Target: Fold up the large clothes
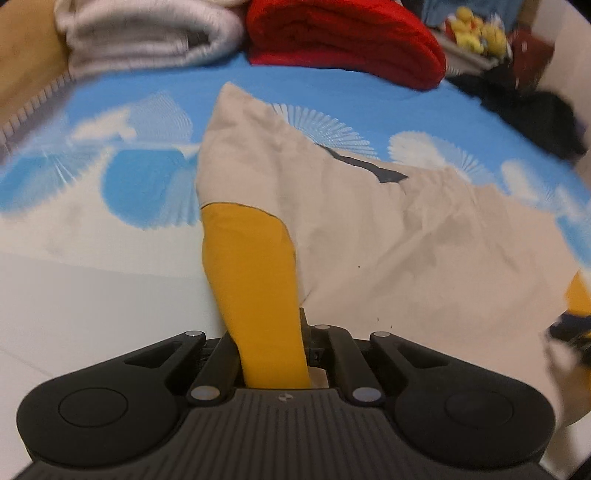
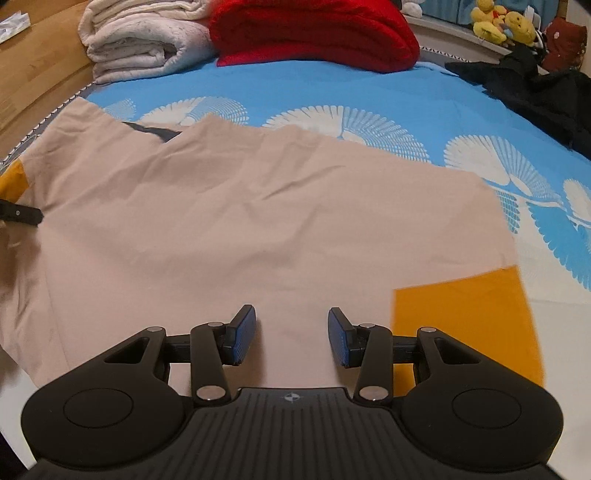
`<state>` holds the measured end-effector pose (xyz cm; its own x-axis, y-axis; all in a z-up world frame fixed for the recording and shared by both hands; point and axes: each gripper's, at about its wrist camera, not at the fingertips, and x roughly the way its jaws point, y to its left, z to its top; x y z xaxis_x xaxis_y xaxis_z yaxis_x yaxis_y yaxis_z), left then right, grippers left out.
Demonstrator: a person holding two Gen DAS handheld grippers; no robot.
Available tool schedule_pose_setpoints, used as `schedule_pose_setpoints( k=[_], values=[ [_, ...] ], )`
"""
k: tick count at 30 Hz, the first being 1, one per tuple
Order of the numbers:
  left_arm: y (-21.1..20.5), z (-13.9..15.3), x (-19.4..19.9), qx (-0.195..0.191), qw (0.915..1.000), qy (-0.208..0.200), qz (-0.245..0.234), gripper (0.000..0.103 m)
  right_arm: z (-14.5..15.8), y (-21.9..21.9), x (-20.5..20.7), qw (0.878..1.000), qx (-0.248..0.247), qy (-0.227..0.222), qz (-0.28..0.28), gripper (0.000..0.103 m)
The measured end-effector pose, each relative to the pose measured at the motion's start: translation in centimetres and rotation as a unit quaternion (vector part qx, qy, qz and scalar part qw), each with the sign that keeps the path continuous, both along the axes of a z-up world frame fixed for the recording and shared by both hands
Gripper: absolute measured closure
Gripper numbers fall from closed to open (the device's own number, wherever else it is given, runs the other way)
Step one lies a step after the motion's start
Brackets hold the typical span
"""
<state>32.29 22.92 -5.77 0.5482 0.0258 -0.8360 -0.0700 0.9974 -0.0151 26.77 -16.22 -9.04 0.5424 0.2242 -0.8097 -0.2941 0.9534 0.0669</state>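
Note:
A large beige shirt point(image 2: 240, 206) with yellow sleeve ends lies spread on the blue patterned bedsheet point(image 2: 332, 92). Its dark collar point(image 2: 155, 131) shows at the far left. My left gripper point(image 1: 273, 354) is shut on one yellow sleeve end point(image 1: 251, 266) and holds it raised, so the beige cloth point(image 1: 369, 229) is pulled up into a peak. In the right wrist view that gripper's finger point(image 2: 22, 214) shows at the left edge. My right gripper point(image 2: 291, 332) hovers open over the near part of the shirt with nothing between its blue pads. The other yellow sleeve end point(image 2: 465, 317) lies flat just right of it.
A folded white blanket point(image 2: 136, 40) and a folded red blanket point(image 2: 314, 33) sit at the bed's far end. Black clothes point(image 2: 535, 96) are heaped at the far right, with yellow plush toys point(image 2: 502, 20) on a ledge behind. Wooden surface point(image 2: 37, 74) borders the bed on the left.

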Motion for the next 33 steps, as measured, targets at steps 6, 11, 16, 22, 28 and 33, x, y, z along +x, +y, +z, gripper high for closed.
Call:
schedule_pose_setpoints(
  k=[6, 11, 16, 22, 28, 33],
  values=[
    [-5.5, 3.8, 0.0, -0.031, 0.9983, -0.044, -0.022, 0.100, 2.5, -2.8, -1.0, 0.998, 0.032, -0.039, -0.032, 0.059],
    [-14.4, 6.4, 0.5, -0.060, 0.9926, -0.072, -0.077, 0.100, 4.8, -7.1, -2.4, 0.993, 0.049, -0.080, -0.073, 0.059],
    [-23.9, 6.7, 0.4, -0.103, 0.9841, -0.072, -0.126, 0.100, 5.9, -13.4, -3.8, 0.984, 0.044, -0.109, -0.136, 0.059],
    [-33.7, 3.4, 1.2, -0.129, 0.9797, -0.030, -0.151, 0.100, 5.7, -20.4, -5.3, 0.967, 0.026, -0.119, -0.221, 0.059],
    [-38.8, -1.0, 2.6, -0.156, 0.9673, 0.047, -0.194, 0.042, 5.5, -23.2, -5.9, 0.959, 0.035, -0.122, -0.255, 0.057],
    [-34.6, 1.3, 3.4, -0.249, 0.9510, 0.034, -0.181, 0.036, 5.7, -23.7, -5.0, 0.958, 0.085, -0.119, -0.247, 0.057]
  ],
)
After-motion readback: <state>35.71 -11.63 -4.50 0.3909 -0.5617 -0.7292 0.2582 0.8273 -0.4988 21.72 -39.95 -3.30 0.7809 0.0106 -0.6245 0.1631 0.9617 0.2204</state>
